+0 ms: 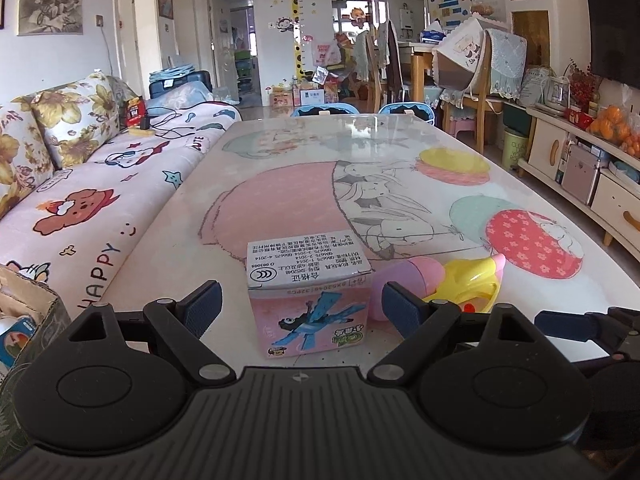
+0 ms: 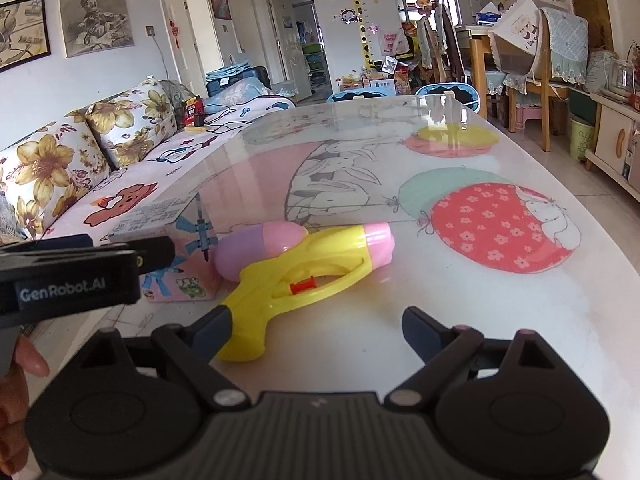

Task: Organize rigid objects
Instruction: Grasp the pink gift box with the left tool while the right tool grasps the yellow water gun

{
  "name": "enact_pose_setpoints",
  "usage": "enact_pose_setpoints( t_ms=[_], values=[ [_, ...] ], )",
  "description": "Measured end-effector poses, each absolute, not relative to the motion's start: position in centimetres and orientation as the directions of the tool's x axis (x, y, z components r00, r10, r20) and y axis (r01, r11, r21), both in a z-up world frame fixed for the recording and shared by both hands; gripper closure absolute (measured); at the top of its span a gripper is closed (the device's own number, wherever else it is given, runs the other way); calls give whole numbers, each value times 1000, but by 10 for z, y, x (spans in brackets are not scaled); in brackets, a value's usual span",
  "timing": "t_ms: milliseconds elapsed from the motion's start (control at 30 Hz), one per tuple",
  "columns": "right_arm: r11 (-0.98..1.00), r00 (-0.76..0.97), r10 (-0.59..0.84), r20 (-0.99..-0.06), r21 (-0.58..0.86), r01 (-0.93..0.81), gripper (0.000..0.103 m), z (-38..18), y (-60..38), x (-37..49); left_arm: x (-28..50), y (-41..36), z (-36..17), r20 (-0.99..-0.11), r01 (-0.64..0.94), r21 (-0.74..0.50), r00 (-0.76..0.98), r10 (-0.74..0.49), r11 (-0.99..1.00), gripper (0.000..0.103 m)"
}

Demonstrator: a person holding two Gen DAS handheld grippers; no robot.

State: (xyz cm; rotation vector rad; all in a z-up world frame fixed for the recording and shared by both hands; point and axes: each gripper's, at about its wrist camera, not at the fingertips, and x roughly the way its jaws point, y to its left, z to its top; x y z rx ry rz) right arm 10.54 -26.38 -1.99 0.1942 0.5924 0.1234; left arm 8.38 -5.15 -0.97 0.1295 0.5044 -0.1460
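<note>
The pink toy box [image 1: 308, 300] sits on the bench [image 1: 400, 152] directly ahead of the left hand-held gripper [image 1: 298, 310], between its two spread fingers [image 1: 202, 308] but touching neither. It is a small cardboard cube with crisp edges; its top is a white printed label, its front carries a blue dragonfly-like drawing on pink. Just to the right of the box lies the water gun [image 1: 464, 280], with its rounded pink-and-lilac tank close against the box.

From the right wrist view, the right hand-held gripper [image 2: 316, 334] is also spread wide. The water gun [image 2: 304, 276] lies on its side right of the pink toy box [image 2: 180, 264], its yellow grip pointing back toward this gripper; the grip's end is against or just beside the left blue finger pad [image 2: 216, 330], while the right finger stands well apart from it. The gun is glossy moulded plastic: yellow body, pink muzzle cap, small orange trigger, egg-shaped tank. The left hand-held gripper [image 2: 156, 258] reaches in over the near side of the box, its black housing reading "GenRobot.AI".

The bench top is smooth and shiny, showing reflections, with a printed cartoon of rabbits and balloons beneath the gloss. Left of the box, beyond the bench edge, runs a fabric-covered sofa [image 1: 92, 208] with floral cushions.
</note>
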Motion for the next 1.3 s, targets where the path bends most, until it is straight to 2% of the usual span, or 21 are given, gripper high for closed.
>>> enact_pose_setpoints(
  t_ms=[433,467,500,533,700,1000,1200,1267,1300],
  values=[
    [967,814,212,-541,234,-97,9,-21,-251,114,99,-53,-17,-524,121,105,850,-49,987,0],
    [967,813,215,-541,233,-100,9,-21,-250,115,99,-53,-18,-528,126,108,848,-50,986,3],
    [967,813,216,-541,234,-101,9,-21,-250,116,98,-53,-19,-531,130,111,846,-52,985,10],
    [966,813,217,-541,238,-100,9,-22,-252,116,97,-53,-19,-531,134,118,846,-52,984,12],
    [968,821,196,-536,242,-73,8,-21,-264,119,93,-52,-17,-519,188,134,850,-93,973,13],
    [884,829,276,-486,467,-20,9,-22,-309,133,94,-56,-19,-519,297,138,834,-186,945,14],
    [846,822,338,-458,531,-52,8,-22,-316,148,90,-61,-20,-513,340,154,830,-219,928,14],
    [808,817,372,-440,587,-52,12,-24,-322,148,89,-62,-22,-517,344,155,827,-221,926,15],
    [769,811,403,-424,638,-49,18,-26,-328,148,89,-63,-24,-519,344,164,827,-216,925,17]
  ],
)
